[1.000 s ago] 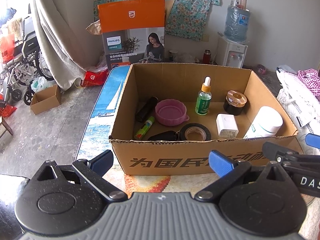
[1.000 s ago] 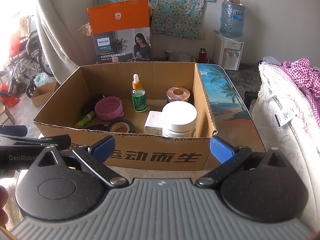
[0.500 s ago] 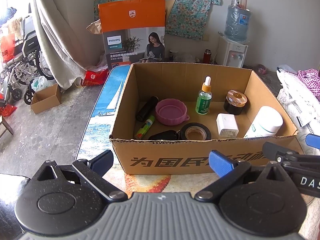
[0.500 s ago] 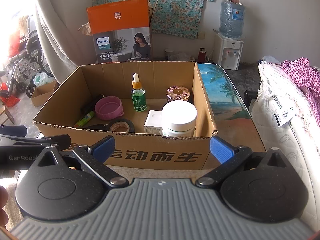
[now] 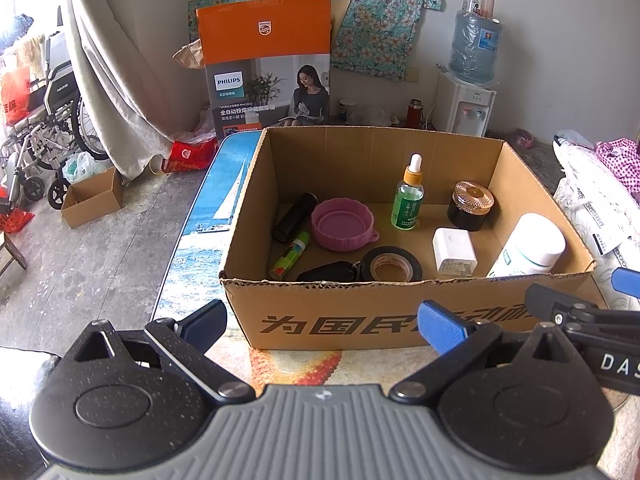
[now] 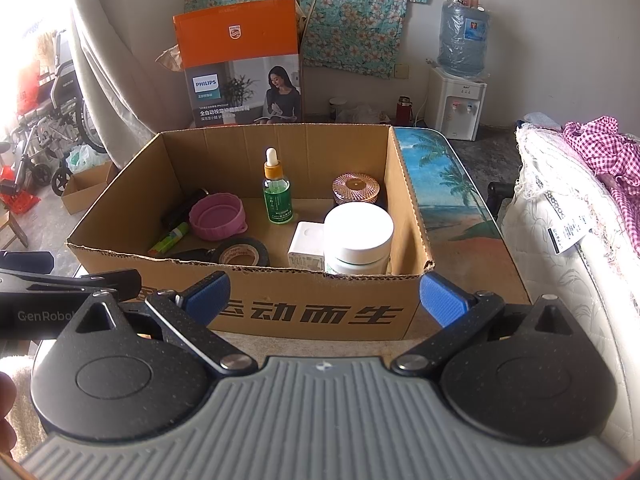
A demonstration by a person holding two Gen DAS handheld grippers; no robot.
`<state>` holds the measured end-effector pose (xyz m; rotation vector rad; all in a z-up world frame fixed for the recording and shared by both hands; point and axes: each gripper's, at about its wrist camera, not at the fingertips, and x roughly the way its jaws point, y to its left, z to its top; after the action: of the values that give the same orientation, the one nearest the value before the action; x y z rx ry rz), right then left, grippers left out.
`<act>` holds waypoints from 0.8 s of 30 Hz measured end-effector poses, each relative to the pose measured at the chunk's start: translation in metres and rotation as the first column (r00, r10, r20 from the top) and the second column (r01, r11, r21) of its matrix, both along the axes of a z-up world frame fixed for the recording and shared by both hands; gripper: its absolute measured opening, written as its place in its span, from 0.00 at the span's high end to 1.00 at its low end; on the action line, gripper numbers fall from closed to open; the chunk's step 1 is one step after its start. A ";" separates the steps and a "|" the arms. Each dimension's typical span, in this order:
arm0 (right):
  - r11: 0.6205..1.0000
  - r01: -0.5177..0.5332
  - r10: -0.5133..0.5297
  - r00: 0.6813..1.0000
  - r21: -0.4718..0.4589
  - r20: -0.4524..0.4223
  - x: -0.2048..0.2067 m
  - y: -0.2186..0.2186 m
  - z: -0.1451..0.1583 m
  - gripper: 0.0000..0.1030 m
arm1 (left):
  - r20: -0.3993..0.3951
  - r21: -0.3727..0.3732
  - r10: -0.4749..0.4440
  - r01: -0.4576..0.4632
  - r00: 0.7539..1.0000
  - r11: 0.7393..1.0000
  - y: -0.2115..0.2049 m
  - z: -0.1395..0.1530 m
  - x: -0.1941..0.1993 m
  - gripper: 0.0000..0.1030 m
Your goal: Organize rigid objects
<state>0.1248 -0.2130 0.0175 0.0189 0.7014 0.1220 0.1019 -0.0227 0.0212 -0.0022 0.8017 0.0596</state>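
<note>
An open cardboard box [image 5: 384,320] [image 6: 304,312] stands on the table. Inside lie a pink lid [image 5: 342,229], a green dropper bottle [image 5: 408,200], a dark jar with a copper lid [image 5: 471,205], a white adapter [image 5: 454,250], a black tape roll [image 5: 391,265], a white tub [image 5: 528,246] [image 6: 358,238], a glue stick [image 5: 290,255], a black cylinder [image 5: 294,216] and a black key fob [image 5: 328,271]. My left gripper [image 5: 322,322] and right gripper [image 6: 324,294] are both open and empty, in front of the box's near wall.
The table has a beach-print top [image 6: 444,184] [image 5: 208,232]. A Philips carton [image 5: 268,64] stands behind the box. A water dispenser [image 5: 466,96] is at the back wall. A wheelchair [image 5: 40,128] and small carton [image 5: 92,198] are left; bedding [image 6: 572,220] is right.
</note>
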 end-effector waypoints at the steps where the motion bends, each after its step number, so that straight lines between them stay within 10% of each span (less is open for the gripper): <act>1: 1.000 0.000 0.000 1.000 0.000 0.000 0.000 0.000 0.000 0.01 | 0.000 0.001 0.000 0.000 1.000 1.000 0.000 0.000 0.000 0.01; 24: 1.000 0.006 -0.006 1.000 0.000 0.003 0.000 -0.005 0.003 0.01 | 0.003 0.002 0.001 -0.001 1.000 1.000 -0.002 0.003 0.000 0.01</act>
<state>0.1244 -0.2182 0.0203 0.0209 0.6981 0.1164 0.1015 -0.0249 0.0241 -0.0004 0.7989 0.0610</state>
